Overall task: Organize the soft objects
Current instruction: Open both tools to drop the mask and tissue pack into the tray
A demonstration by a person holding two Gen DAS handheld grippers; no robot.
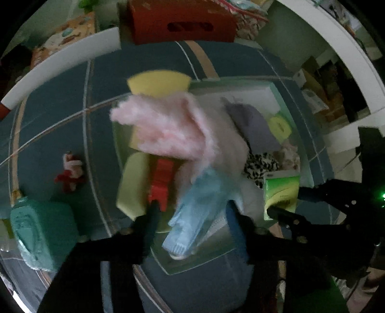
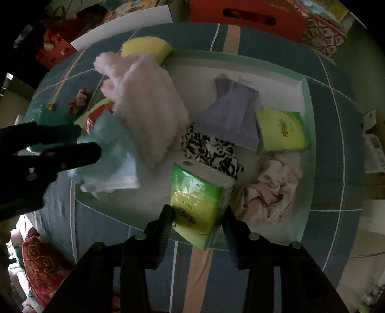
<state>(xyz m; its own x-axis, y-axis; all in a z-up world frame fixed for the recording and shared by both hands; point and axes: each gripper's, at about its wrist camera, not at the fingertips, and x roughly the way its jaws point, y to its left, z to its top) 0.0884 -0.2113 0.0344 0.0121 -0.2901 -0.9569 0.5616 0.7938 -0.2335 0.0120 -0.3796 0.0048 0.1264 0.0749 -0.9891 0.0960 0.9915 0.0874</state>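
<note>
A white tray with a green rim (image 2: 305,168) lies on a blue striped bed cover. My left gripper (image 1: 192,214) stands open over the tray's near-left corner (image 1: 192,262). A fluffy pink cloth (image 1: 168,130) joined to a light blue cloth (image 1: 199,199) lies loose between its fingers, blurred. My right gripper (image 2: 197,216) is shut on a green tissue pack (image 2: 197,199), tilted just above the tray's front edge. The left gripper (image 2: 89,140) shows beside the blue cloth (image 2: 110,154) in the right wrist view.
In the tray lie a purple pack (image 2: 231,115), a second green tissue pack (image 2: 281,132), a black-and-white cloth (image 2: 211,151) and a crumpled beige cloth (image 2: 269,190). A yellow sponge (image 2: 146,47), a red doll (image 1: 69,173), a teal pack (image 1: 41,231) and a red box (image 1: 180,21) surround it.
</note>
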